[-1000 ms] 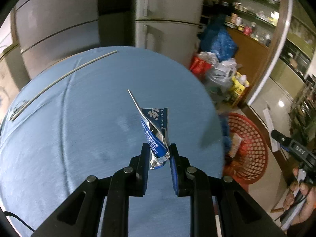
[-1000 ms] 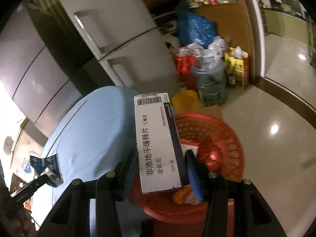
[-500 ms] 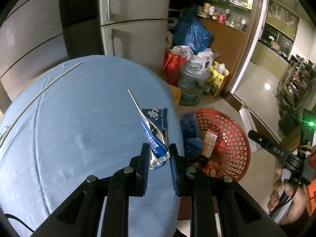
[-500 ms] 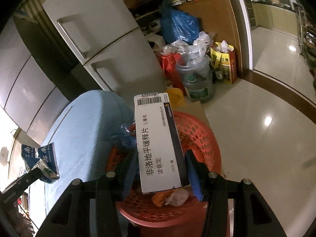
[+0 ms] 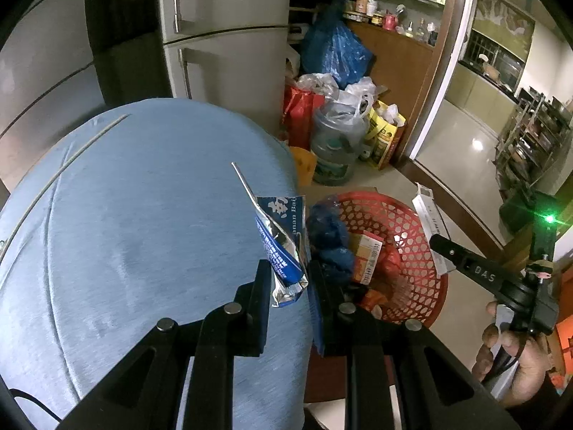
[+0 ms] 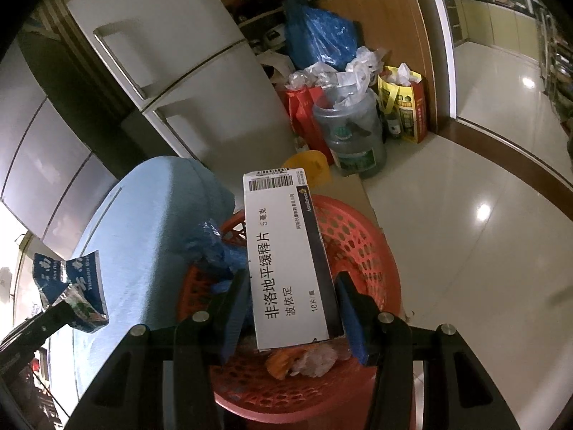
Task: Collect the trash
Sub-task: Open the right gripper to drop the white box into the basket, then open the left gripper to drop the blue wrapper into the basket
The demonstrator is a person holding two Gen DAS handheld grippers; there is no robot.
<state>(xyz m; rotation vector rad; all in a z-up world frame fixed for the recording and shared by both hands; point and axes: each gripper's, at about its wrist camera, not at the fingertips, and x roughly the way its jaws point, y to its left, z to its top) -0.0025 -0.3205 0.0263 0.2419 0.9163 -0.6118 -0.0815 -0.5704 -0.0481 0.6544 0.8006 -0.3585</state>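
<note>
Gripping a crumpled blue foil wrapper (image 5: pixel 283 247), the left tongs (image 5: pixel 288 279) hang over the blue worktop's (image 5: pixel 143 215) edge, beside the red basket (image 5: pixel 404 229); the right tongs (image 6: pixel 292 308) clamp a white medicine box (image 6: pixel 286 261) above that basket, which holds other trash.

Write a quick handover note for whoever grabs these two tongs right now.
Left tongs: shut on the wrapper, above the table edge, beside the basket.
Right tongs: shut on the box, held over the basket.
Done: some trash lies in the basket.
Left: drop the box, then likely swing the wrapper over and drop it.
</note>
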